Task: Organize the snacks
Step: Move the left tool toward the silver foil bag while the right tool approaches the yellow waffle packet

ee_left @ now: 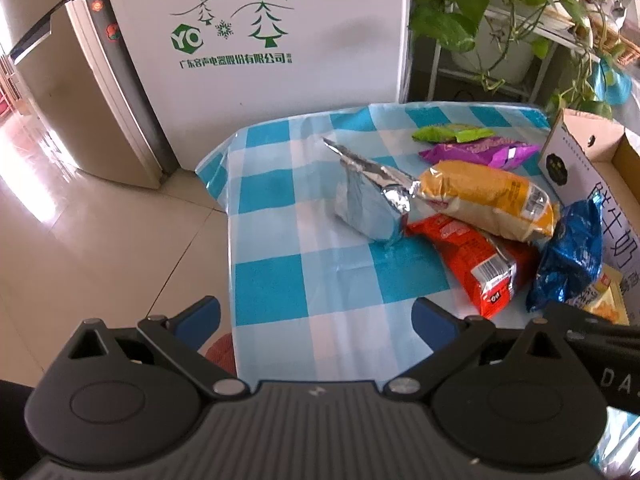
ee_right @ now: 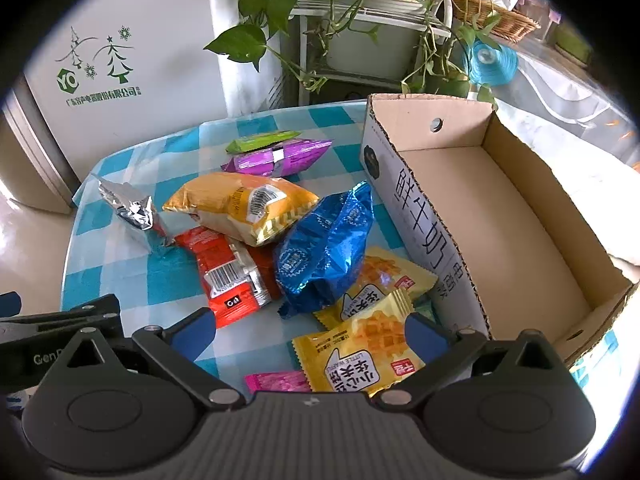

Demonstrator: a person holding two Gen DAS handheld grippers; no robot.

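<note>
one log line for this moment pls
left gripper open, empty | right gripper open over yellow waffle packet | cardboard box empty | snacks on table

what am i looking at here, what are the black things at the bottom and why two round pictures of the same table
Each picture comes from a fisheye camera mounted on a hand-held tool, one per hand; that is why both look round and bent. The black shapes at the bottom are those tools: the left tongs and the right tongs, blue-tipped, both open and holding nothing. On the blue checked tablecloth lie snack packs: a silver foil pack, an orange bag, a red pack, a blue foil bag, purple and green ones, and yellow waffle packs. The cardboard box beside them has nothing in it.
</note>
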